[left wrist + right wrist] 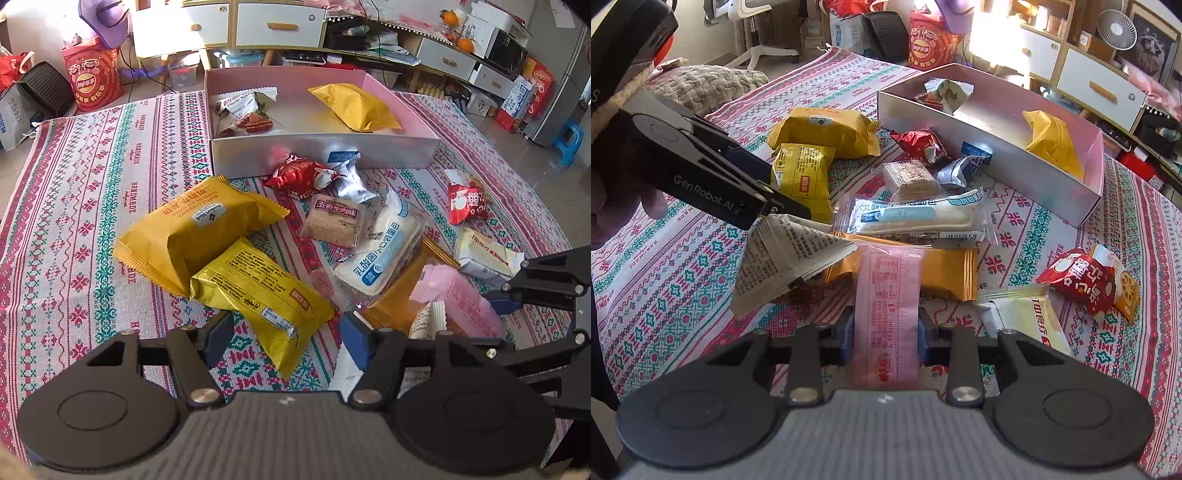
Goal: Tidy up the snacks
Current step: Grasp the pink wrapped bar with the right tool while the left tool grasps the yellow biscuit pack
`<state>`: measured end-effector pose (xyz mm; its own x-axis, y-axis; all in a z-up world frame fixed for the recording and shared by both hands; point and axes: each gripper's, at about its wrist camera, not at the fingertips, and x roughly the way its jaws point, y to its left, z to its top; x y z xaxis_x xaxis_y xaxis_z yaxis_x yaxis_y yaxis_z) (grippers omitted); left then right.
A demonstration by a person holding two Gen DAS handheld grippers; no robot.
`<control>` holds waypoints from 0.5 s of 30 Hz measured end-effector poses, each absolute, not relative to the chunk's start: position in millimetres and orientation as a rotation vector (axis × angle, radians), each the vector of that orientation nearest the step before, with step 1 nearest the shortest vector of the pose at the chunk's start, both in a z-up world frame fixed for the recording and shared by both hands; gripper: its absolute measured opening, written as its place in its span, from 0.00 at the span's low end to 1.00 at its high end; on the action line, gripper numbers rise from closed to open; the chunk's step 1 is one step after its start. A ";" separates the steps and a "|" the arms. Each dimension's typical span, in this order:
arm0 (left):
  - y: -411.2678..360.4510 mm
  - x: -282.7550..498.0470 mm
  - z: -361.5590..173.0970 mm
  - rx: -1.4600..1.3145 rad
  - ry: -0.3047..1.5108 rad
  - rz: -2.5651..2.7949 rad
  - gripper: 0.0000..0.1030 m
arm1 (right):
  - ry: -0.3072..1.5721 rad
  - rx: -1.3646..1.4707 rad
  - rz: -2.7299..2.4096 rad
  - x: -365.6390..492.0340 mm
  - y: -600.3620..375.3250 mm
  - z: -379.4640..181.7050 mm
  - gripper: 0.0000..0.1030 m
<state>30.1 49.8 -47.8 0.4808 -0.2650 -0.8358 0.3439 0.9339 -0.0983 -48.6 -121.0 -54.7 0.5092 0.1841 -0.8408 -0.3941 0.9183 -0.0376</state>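
My right gripper (pixel 886 341) is shut on a pink snack packet (pixel 888 295), which also shows in the left wrist view (pixel 458 301). My left gripper (pixel 286 338) is open just above a yellow foil packet (pixel 258 299), with nothing between its fingers. A pink-lined box (pixel 325 147) at the far side holds a yellow packet (pixel 354 105) and a pecan packet (pixel 243 114). Several loose snacks lie in front of the box: a large yellow bag (pixel 195 229), a white bread packet (pixel 384 251), a red packet (pixel 295 177).
A patterned cloth (pixel 74 221) covers the surface. A red-white packet (pixel 1089 280) and a cream packet (pixel 1027 321) lie at the right. A newspaper-print packet (pixel 786 258) lies under the left gripper's arm (pixel 701 170). Cabinets and clutter stand beyond.
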 end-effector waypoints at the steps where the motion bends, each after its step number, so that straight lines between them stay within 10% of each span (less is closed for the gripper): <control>1: 48.5 32.4 -46.2 0.076 0.998 -0.357 0.68 | 0.978 -0.236 0.353 -48.4 -121.0 -54.7 0.28; 15: 31.2 60.0 -54.3 0.084 1.062 -0.126 0.64 | 0.985 -0.231 0.349 -50.4 -127.1 -54.0 0.28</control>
<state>60.0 31.2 -54.3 0.4808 -0.0626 -0.8746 0.1438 0.9896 0.0082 -50.4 -127.1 -54.0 0.5042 0.1825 -0.8441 -0.3895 0.9204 -0.0336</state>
